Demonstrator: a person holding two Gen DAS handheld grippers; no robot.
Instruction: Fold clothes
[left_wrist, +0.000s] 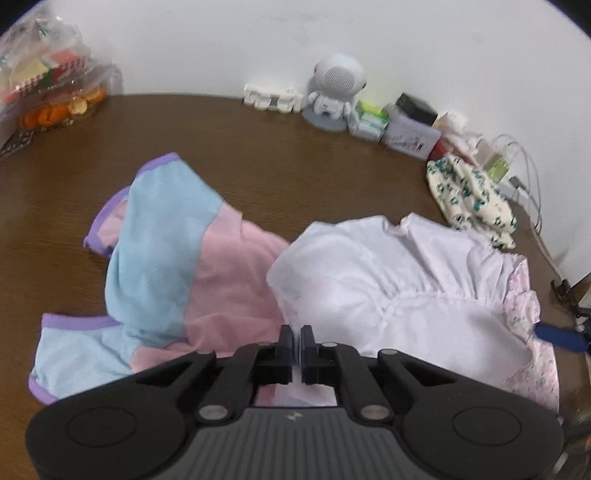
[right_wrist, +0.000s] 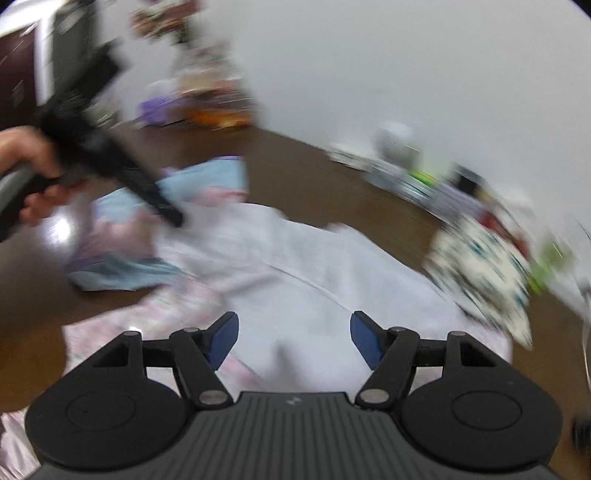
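A white ruffled garment (left_wrist: 406, 288) lies crumpled on the brown table (left_wrist: 258, 147), with a floral pink hem on its right. To its left is a pink, light-blue and purple garment (left_wrist: 166, 258). My left gripper (left_wrist: 297, 339) is shut at the white garment's near left edge, with a thin strip of cloth between its pads. In the blurred right wrist view, my right gripper (right_wrist: 293, 339) is open just above the white garment (right_wrist: 314, 266), holding nothing. The left gripper (right_wrist: 173, 218), held by a hand (right_wrist: 33, 177), touches that garment's far left corner. The right gripper's blue finger (left_wrist: 561, 336) shows at the garment's right edge.
A cream cloth with green print (left_wrist: 469, 199) is bunched at the right. Along the wall stand a white robot-shaped speaker (left_wrist: 336, 92), small boxes (left_wrist: 410, 129) and cables (left_wrist: 532, 192). A clear bag of packets (left_wrist: 48, 85) sits at the far left.
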